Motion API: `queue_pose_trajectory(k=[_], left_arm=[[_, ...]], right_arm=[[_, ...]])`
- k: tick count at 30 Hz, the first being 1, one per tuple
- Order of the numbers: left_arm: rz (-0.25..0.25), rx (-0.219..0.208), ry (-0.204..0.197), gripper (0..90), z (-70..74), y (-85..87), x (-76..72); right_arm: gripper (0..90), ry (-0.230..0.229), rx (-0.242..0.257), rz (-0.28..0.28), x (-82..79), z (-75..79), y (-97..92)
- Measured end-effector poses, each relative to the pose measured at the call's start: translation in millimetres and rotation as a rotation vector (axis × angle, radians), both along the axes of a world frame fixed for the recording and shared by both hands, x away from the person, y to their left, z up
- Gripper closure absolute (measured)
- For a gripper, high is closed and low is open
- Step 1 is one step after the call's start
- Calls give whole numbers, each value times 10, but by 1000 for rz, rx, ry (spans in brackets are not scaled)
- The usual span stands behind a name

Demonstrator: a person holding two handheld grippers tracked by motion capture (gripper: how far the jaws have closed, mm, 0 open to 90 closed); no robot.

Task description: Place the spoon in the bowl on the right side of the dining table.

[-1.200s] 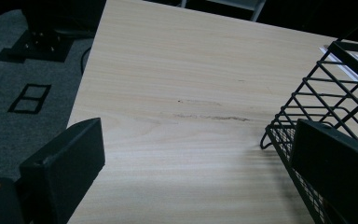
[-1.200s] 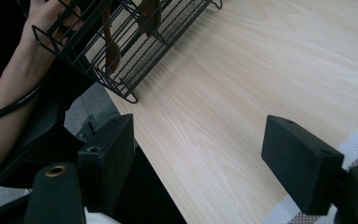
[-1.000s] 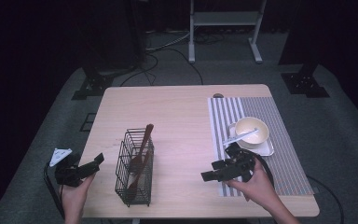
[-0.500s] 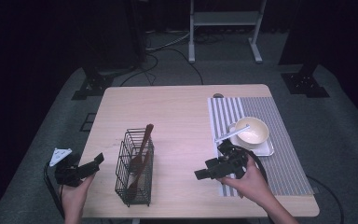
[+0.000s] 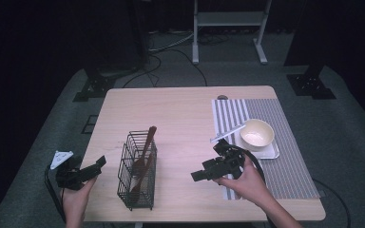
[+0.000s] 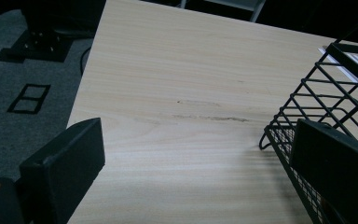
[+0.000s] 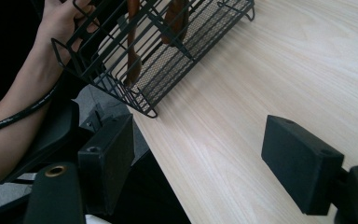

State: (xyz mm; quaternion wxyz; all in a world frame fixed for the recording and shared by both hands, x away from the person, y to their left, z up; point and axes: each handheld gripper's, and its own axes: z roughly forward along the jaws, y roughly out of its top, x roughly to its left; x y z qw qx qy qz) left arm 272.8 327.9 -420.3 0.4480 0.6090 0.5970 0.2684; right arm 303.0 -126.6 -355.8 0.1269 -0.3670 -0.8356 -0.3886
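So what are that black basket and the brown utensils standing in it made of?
The basket looks like thin metal wire with a matt black coating: open bars welded in a grid, with a fine mesh floor seen in the right gripper view. The utensils look like wood, reddish brown with a slight sheen, though stained bamboo or plastic can't be ruled out.

Black gripper (image 5: 208, 173) w/ blocky jaws, black cable.

Dim surroundings, softly lit, slightly grainy
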Motion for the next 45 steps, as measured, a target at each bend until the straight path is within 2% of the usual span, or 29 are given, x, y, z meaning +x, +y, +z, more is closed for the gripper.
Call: queue_pose_trajectory(k=[14,45], left_arm=[[-1,-1,-3,25,5,0,-3],[1,-2,-7,25,12,16,-10]], right_arm=[[243,7,-17,23,69,104,186],[243,17,-46,89,157,207,621]])
